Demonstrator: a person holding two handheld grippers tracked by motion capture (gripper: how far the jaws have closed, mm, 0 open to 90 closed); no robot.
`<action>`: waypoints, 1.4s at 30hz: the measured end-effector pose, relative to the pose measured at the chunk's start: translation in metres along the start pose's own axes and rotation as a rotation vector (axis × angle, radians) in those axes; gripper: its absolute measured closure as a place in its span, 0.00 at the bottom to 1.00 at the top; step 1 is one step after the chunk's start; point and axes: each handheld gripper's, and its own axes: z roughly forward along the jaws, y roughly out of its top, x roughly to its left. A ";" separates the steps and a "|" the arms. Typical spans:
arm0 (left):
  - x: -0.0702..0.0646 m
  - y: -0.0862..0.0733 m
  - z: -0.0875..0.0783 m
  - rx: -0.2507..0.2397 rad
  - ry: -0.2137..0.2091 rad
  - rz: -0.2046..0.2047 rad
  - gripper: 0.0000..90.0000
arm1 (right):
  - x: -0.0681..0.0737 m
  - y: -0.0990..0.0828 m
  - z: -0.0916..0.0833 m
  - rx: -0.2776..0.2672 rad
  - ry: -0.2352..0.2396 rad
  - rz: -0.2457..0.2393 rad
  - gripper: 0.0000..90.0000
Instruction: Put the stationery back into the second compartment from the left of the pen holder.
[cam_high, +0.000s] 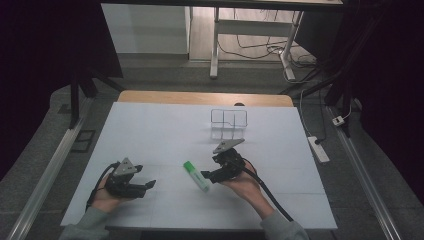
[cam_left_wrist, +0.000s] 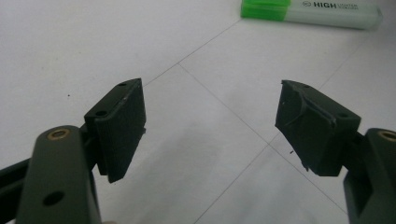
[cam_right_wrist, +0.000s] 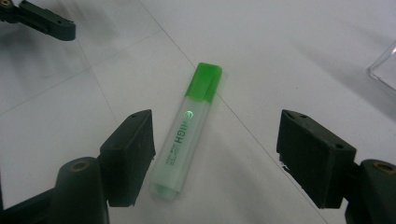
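Because the right gripper's fingers stand spread and released, with the highlighter lying flat on the table just ahead of them, this looks like an approach to grasp it across its barrel. Left of the highlighter, the left gripper rests apart, its fingers likewise spread and holding nothing. Beyond the highlighter stands a clear rack, likely its destination.

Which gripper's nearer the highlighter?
Right. The right gripper is almost on the highlighter, open, its fingers either side of the barrel's clear end without touching. The left gripper sits well off to the highlighter's left, open over bare table.
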 end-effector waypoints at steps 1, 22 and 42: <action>0.000 0.000 0.000 -0.003 -0.001 -0.001 0.27 | 0.000 0.001 0.003 0.008 0.000 -0.002 0.30; -0.001 0.000 0.001 0.004 -0.007 0.010 0.26 | 0.006 0.022 0.052 0.092 0.012 -0.014 0.30; 0.000 -0.002 0.003 0.017 -0.010 0.007 0.25 | 0.012 0.032 0.093 0.170 -0.001 -0.061 0.41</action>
